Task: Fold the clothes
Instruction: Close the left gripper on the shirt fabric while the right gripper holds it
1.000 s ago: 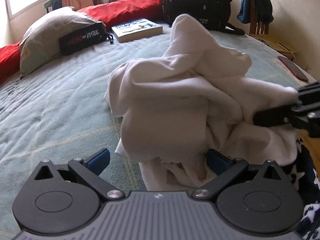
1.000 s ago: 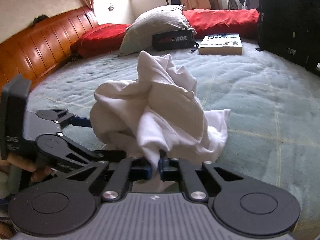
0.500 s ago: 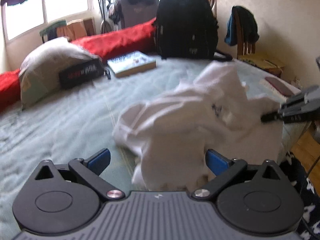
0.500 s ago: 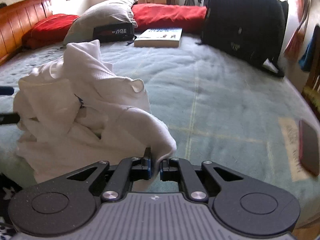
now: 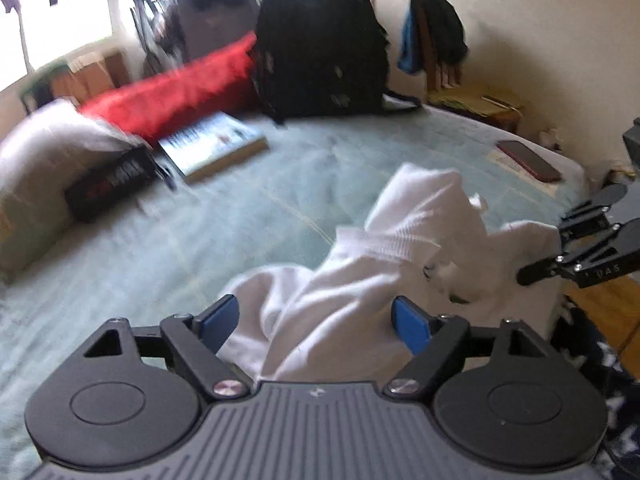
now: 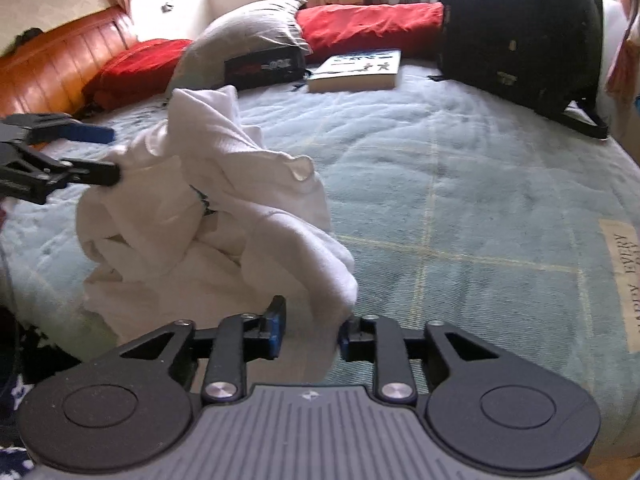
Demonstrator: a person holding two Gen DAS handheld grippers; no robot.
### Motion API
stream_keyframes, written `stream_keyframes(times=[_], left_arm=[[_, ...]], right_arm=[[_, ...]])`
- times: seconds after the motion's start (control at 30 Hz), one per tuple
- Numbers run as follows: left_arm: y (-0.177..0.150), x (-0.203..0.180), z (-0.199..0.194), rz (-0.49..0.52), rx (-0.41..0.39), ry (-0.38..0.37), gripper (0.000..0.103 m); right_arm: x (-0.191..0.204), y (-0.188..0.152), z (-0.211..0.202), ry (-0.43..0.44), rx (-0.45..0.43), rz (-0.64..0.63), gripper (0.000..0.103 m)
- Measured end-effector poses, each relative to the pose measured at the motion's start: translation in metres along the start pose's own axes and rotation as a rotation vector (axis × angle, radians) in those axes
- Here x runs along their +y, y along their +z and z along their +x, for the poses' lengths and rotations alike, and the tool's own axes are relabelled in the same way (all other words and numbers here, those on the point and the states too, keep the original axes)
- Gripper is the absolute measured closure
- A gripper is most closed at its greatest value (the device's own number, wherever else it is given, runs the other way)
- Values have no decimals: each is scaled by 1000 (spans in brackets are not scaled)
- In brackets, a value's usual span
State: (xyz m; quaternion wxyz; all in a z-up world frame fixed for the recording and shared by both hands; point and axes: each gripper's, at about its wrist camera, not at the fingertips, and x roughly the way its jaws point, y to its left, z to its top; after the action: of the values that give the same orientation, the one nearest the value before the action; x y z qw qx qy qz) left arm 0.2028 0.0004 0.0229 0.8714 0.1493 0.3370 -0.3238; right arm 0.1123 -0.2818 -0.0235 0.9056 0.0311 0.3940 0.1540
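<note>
Left tongs (image 5: 316,322): pitched down, jaws wide apart and closing. Blue pads (image 5: 410,324) stand clear on both sides with white garment (image 5: 360,280) bunched between them, not pinched. In the right wrist view these tongs (image 6: 96,152) enter from the left edge, the nearer black fingertip against the cloth.

Right tongs (image 6: 310,330): pitched down, jaws partway apart and opening. A fold of the cloth hangs in the gap, right pad touching it, left pad clear.
</note>
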Motion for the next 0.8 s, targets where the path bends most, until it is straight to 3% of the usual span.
stream_keyframes(times=[0.07,0.13,0.17,0.2,0.27,0.33,0.5,0.8], left_arm=[[-4,6,8,-25,39,-40,23],[-8,11,11,-55,57,-82,47],[-9,12,10,-65,55,-93,54],[-10,13,9,-70,51,-97,60],[-9,13,4,-55,38,-68,72],[-5,15,-2,-42,16,-22,78],[11,30,-16,-50,-48,74,86],[31,65,0,-74,-44,183,88]], right_arm=[[1,0,1,20,-1,-5,59],[2,1,2,31,4,-21,59],[3,1,3,33,9,-33,61],[5,1,4,32,14,-46,64],[7,4,7,14,24,-71,85],[8,8,9,-13,22,-89,88],[7,30,14,-103,3,-118,91],[-2,90,35,-198,-39,-175,92]])
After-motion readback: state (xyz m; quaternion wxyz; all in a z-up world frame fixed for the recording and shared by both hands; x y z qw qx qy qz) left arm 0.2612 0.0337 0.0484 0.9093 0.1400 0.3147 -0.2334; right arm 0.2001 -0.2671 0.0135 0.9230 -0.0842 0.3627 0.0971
